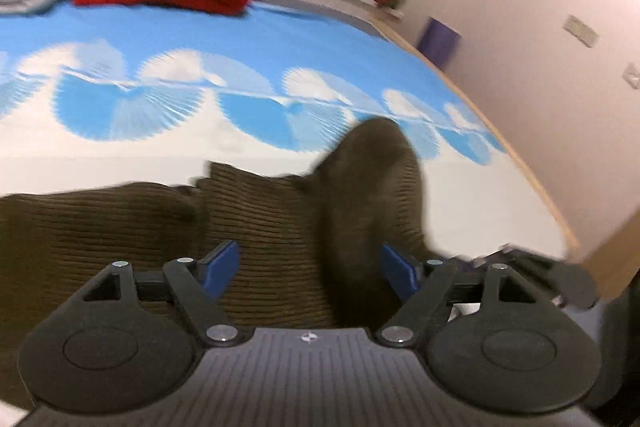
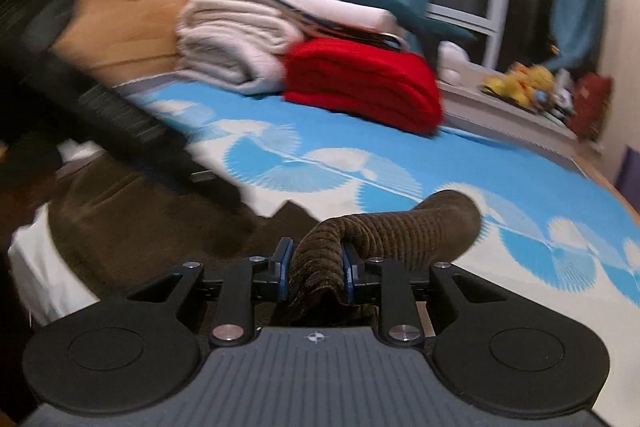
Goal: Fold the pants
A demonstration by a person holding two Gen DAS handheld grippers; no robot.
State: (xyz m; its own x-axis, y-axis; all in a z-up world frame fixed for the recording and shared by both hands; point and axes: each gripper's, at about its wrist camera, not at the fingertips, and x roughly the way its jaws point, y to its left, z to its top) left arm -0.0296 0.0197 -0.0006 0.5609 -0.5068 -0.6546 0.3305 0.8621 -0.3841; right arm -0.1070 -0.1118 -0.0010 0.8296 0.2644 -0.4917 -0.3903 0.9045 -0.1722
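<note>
Brown corduroy pants (image 1: 120,227) lie on the bed sheet (image 1: 200,39), blue and white. In the left wrist view my left gripper (image 1: 310,273) is open, its blue pads (image 1: 220,267) wide apart just above the pants, with a raised blurred fold (image 1: 372,195) between them. In the right wrist view my right gripper (image 2: 314,271) is shut on a bunched part of the pants (image 2: 400,231), which curls up to the right above the sheet. The rest of the pants (image 2: 140,227) lies to the left. The left gripper's body (image 2: 100,107) shows blurred at the left.
A folded red blanket (image 2: 360,83) and a pile of white and teal laundry (image 2: 248,35) sit at the head of the bed. A wooden headboard (image 2: 120,27) is behind. A window sill with yellow toys (image 2: 520,83) runs along the right. The wall (image 1: 540,67) borders the bed.
</note>
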